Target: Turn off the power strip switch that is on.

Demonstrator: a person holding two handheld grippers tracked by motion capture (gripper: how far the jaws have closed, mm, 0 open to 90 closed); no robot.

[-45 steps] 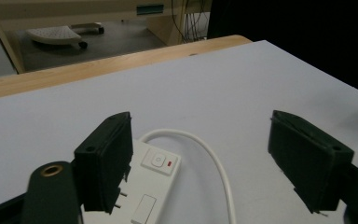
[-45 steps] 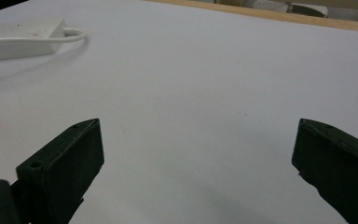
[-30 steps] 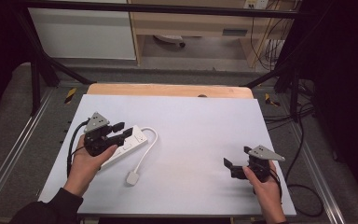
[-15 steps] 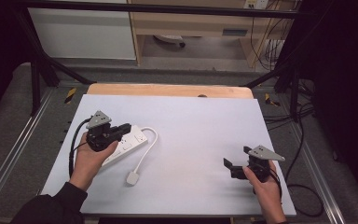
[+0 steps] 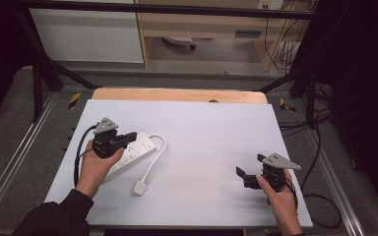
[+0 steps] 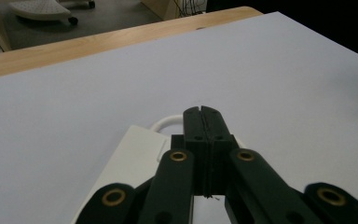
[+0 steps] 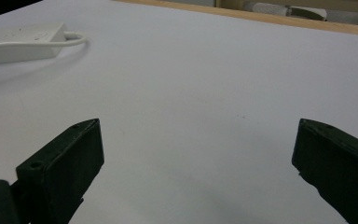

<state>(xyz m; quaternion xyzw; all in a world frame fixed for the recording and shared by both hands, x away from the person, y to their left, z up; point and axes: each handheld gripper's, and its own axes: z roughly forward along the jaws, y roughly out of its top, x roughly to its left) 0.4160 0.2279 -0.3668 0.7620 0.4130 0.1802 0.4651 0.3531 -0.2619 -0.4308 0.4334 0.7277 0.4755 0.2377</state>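
Observation:
A white power strip (image 5: 139,148) lies at the left of the white tabletop (image 5: 211,132). Its white cable (image 5: 156,156) loops round to a plug (image 5: 140,187) nearer the front. My left gripper (image 5: 129,139) is over the strip's near end, jaws pressed together with nothing between them. In the left gripper view the shut tips (image 6: 201,113) sit above the strip (image 6: 128,161), with the cable loop (image 6: 165,122) just past them. My right gripper (image 5: 250,165) rests at the front right, open and empty. The right gripper view shows its gap (image 7: 198,140) over bare table, with the strip (image 7: 23,39) far off.
A wooden edge (image 5: 177,94) runs along the table's far side. Metal frame rails (image 5: 15,147) flank the table, and black cables (image 5: 320,147) lie on the floor to the right. A low shelf (image 5: 202,29) stands beyond the table.
My left hand and gripper have shifted slightly to the right along the power strip. The right gripper has stayed put.

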